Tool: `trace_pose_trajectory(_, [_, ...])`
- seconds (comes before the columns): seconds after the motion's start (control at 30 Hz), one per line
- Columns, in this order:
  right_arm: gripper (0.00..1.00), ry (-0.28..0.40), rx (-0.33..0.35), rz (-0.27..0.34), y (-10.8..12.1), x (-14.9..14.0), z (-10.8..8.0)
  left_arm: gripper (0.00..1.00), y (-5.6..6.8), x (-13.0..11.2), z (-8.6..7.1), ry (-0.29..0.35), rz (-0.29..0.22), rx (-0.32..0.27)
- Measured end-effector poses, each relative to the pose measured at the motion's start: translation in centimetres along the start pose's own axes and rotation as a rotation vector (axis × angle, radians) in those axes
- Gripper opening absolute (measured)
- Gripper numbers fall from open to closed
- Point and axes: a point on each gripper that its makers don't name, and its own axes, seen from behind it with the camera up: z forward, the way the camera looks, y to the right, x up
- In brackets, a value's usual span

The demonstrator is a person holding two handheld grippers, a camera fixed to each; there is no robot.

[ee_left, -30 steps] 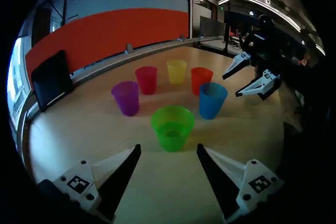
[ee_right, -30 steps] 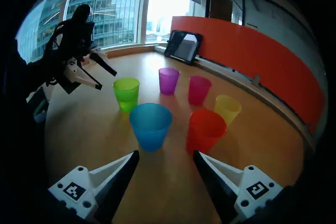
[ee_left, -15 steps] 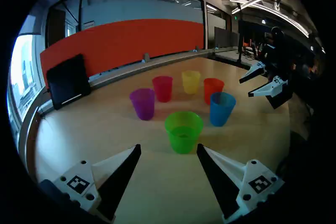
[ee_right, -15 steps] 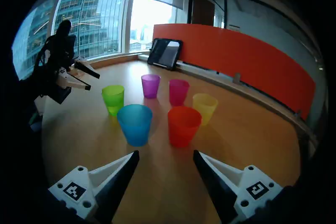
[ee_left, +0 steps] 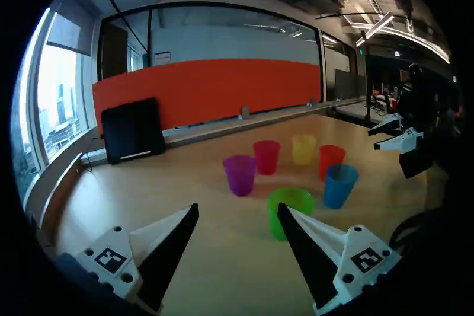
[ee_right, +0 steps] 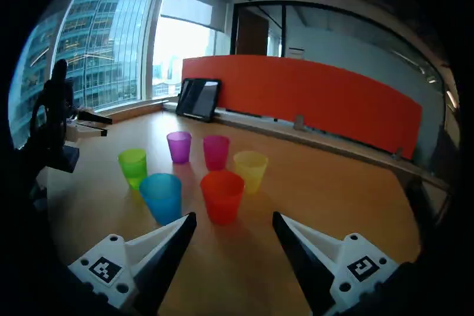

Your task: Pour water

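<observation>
Left hand-held gripper (ee_left: pixel 236 206): spread wide, empty, above the bench (ee_left: pixel 148 191). Right hand-held gripper (ee_right: pixel 233 215): likewise wide, nothing between fingers. Just beyond left fingers, green cup (ee_left: pixel 284 202), partly behind one fingertip; blue cup (ee_left: pixel 339 185) beside it. Ahead of right fingers, red cup (ee_right: pixel 222 196) nearest. Six cups upright in a loose ring, with purple cup (ee_left: pixel 239 175), pink cup (ee_left: pixel 266 156) and yellow cup (ee_left: pixel 303 149) farther back. Contents not discernible. Dark tablet (ee_left: pixel 131 129) leaning below orange wall panel (ee_left: pixel 207 88).

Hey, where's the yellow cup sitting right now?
In the right gripper view the yellow cup stands on the wooden table at the right edge of the cup cluster, just beyond the red cup and beside the pink cup.
</observation>
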Motion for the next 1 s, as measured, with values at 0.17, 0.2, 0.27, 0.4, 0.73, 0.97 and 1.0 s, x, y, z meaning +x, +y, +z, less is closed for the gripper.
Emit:
trace_pose_trajectory(0.17, [1.00, 0.065, -0.075, 0.015, 1.6, 1.9, 0.2, 0.99, -1.1, 1.7, -0.4, 0.066, -0.004, 0.060])
trace_pose_trajectory(0.2, [1.00, 0.078, -0.087, 0.019, 1.8, 2.3, 0.2, 0.99, -1.2, 1.9, -0.4, 0.074, -0.005, 0.067])
trace_pose_trajectory(0.27, [1.00, 0.105, -0.113, 0.029, 2.4, 3.1, 0.3, 0.99, -1.4, 2.2, -0.3, 0.089, -0.008, 0.079])
trace_pose_trajectory(0.4, [1.00, 0.162, -0.163, 0.043, 3.4, 4.8, 0.4, 0.99, -1.9, 2.9, -0.4, 0.121, -0.012, 0.116])
trace_pose_trajectory(0.73, [0.99, 0.295, -0.326, 0.085, 7.0, 8.3, -0.7, 0.99, -3.4, 5.9, -1.2, 0.226, -0.045, 0.213])
trace_pose_trajectory(0.97, [0.99, 0.368, -0.452, 0.107, 9.5, 9.8, -2.1, 0.99, -4.2, 7.3, -1.6, 0.279, -0.063, 0.272])
trace_pose_trajectory(1.0, [0.99, 0.374, -0.467, 0.106, 9.7, 9.9, -2.3, 0.99, -4.3, 7.5, -1.6, 0.283, -0.066, 0.278])
